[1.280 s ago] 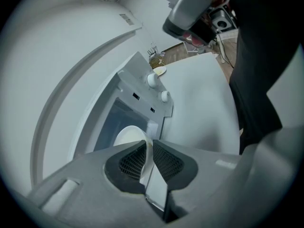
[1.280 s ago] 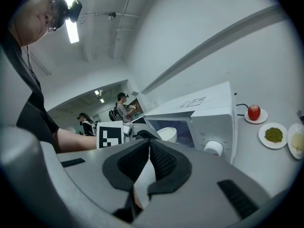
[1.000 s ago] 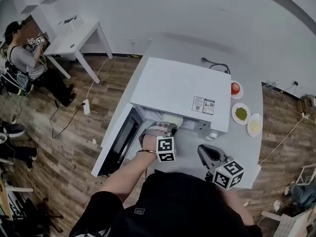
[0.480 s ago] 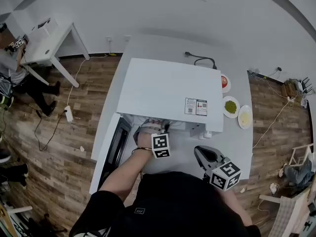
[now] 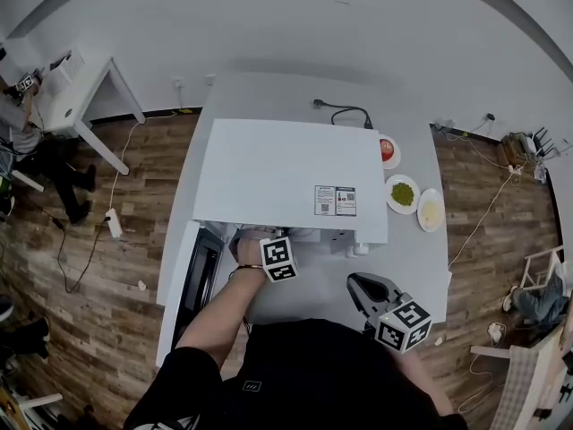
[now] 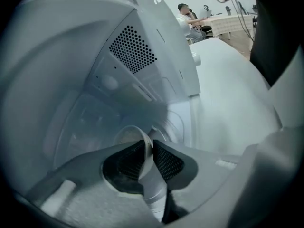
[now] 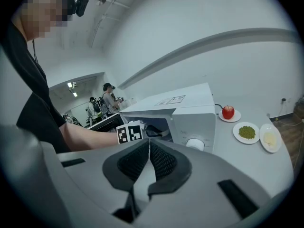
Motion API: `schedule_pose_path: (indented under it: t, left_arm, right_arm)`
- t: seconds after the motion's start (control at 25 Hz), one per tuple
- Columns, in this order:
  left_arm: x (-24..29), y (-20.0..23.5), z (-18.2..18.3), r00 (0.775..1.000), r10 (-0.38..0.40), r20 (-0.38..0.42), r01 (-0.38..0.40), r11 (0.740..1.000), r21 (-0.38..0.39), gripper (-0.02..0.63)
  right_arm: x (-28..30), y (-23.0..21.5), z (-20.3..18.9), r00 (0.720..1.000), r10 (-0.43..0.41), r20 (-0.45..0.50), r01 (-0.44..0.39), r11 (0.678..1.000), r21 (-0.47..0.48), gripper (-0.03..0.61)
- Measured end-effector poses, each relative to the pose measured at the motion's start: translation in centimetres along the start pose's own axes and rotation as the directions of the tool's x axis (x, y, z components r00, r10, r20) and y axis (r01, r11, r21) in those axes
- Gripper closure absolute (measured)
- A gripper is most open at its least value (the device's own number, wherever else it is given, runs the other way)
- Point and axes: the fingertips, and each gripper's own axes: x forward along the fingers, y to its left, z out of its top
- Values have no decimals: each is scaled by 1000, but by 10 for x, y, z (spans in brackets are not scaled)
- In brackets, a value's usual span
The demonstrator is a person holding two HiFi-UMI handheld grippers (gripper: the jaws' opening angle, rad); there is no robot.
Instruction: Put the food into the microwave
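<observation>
The white microwave [image 5: 286,173] stands on the grey table with its door [image 5: 192,280] swung open to the left. My left gripper [image 6: 148,148] reaches inside the cavity, shut on the rim of a white plate [image 6: 129,134] of pale food that hangs above the cavity floor. In the head view only its marker cube [image 5: 277,260] and the forearm show at the opening; the jaws and plate are hidden under the microwave's top. My right gripper [image 7: 148,148] is shut and empty, held in front of the microwave's control side [image 7: 197,122].
To the right of the microwave lie three small plates: an apple [image 5: 387,149], green food [image 5: 403,193] and pale food [image 5: 431,211]. A black cable [image 5: 345,110] runs behind the microwave. People sit at a white desk [image 5: 76,88] far left.
My left gripper has gone deeper into the microwave with the plate, which showed at the opening a second ago and is now hidden in the head view. The right gripper has stayed put.
</observation>
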Motion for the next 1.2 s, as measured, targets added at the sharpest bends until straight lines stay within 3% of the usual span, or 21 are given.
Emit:
schedule_pose_path:
  t: [0.12,0.24,0.6,0.8,1.0,1.12,1.2]
  left_arm:
    - [-4,3,2,998,60,1,-60,998,23,532]
    - [-14,10,5,994,112,2,-112,993,23,445]
    - [-52,-12,8,990,137,-47,-139,989,-43,442]
    - [-89,-30,23,985,161,-58,-168,974,-149,442]
    - [-147,-36,66,976,217,-14,-211,932,-293,444]
    - [-198,-39,120,958,237,162,-139,877,-459,468]
    - [-237,-30,156,912,275,303,-61,824,-564,515]
  right_arm:
    - [-6,-3,-2,1000,0,7,0,1000,6,560]
    - [-12,-3,-2,1000,13,12,-13,1000,4,560]
    - [-26,-5,-8,993,114,26,-114,993,-8,560]
    - [-37,-2,-14,979,205,19,-204,978,-34,560]
    - [-55,7,-21,958,286,12,-284,954,-101,560]
    - [-73,16,-15,940,337,45,-326,932,-161,560]
    - [-85,20,-6,927,367,73,-347,917,-198,560]
